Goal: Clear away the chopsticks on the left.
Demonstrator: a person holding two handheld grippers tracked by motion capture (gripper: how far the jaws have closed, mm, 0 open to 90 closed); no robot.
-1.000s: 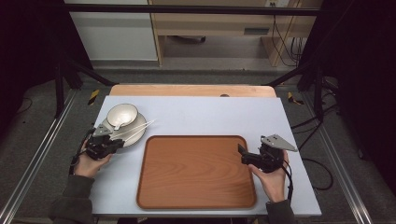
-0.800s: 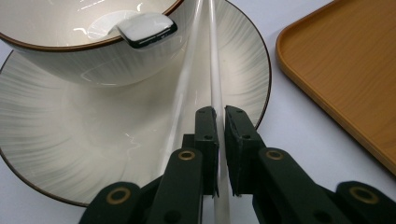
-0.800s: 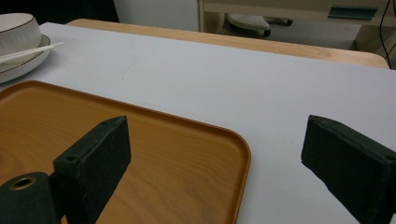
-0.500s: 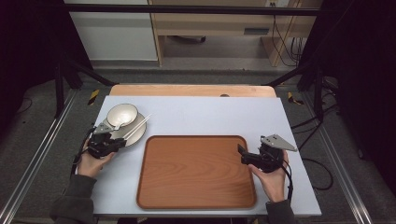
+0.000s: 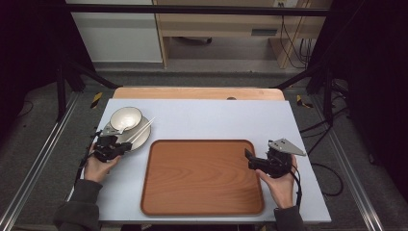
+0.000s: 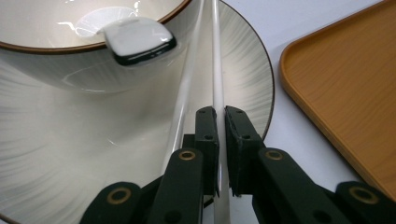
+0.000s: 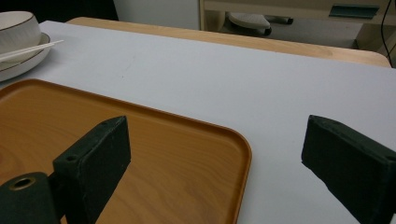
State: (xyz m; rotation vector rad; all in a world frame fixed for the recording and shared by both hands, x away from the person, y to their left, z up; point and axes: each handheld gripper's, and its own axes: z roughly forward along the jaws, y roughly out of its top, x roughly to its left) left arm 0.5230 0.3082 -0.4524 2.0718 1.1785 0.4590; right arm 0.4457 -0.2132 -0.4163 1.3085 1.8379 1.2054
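A: Left gripper (image 6: 219, 116)?
B: Clenched on 1 white chopstick (image 6: 218, 70), jaws just drawn in around it, pads pressed to both sides. Reaches in over the near edge of the plate (image 6: 247, 60).

A: And the other chopstick (image 6: 187, 93)?
B: Just beside the held one, to its left in the left gripper view, outside the jaws. Both laid across the plate, slanting away toward the far right in the high view (image 5: 140, 131).

A: Anything else on that plate?
B: 1 pale bowl (image 5: 126, 118) with a brown rim, seated on it. Inside, in the left gripper view, a white spoon end (image 6: 138, 39) resting near the rim.

A: Where on the bench (image 5: 207, 115)?
B: Plate at the left side, just beside the far left corner of the wooden tray (image 5: 202, 175). Tray in the middle, toward the near edge, bare.

A: Right gripper (image 5: 250, 159)?
B: Released, jaws spread wide, nothing between them. Held level at the right edge of the tray, pointing left across it; in the right gripper view, 1 jaw over the tray corner (image 7: 224, 135), the other over plain bench.

A: Hands?
B: Left hand (image 5: 98, 166) behind its gripper near the plate, right hand (image 5: 281, 180) under its own, well apart from the left.
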